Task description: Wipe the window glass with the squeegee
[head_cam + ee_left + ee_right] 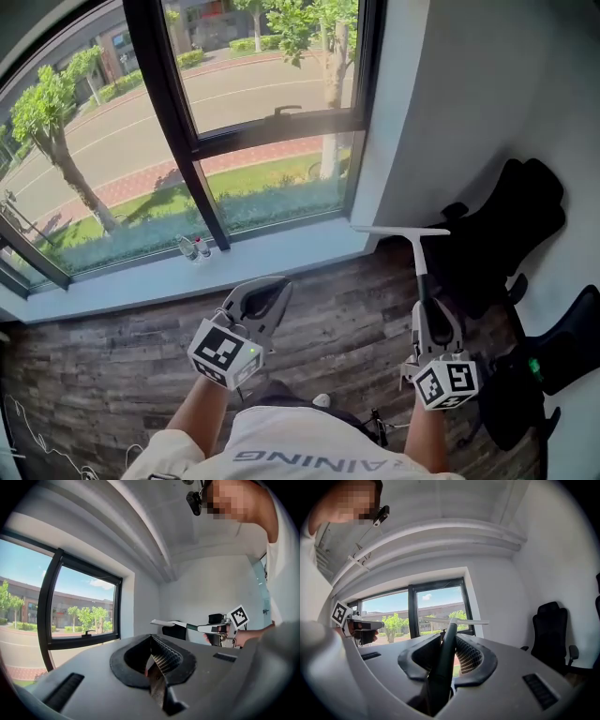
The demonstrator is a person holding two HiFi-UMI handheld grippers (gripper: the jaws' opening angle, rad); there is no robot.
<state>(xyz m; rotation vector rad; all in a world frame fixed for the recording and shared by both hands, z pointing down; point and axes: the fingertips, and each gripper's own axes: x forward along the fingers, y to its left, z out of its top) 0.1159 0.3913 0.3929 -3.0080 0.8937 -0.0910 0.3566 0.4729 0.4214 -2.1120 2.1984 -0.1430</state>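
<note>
Right claw (427,311) grips squeegee (418,251) above wood floor (112,361) beside the window (267,89).

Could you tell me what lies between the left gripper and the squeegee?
Nothing stands there: the head view shows only bare wooden floor between the left gripper and the squeegee, held in the right gripper.

The person wears a white T-shirt (286,450) with grey lettering across it, and a small black camera (193,501) sits at the head. The left gripper (265,296) and right gripper (427,314) are light grey shells with black-rimmed jaw openings and mesh-textured pads. Each carries a white cube (447,383) printed with black square markers, and a green light (252,352) shows on the left one.
</note>
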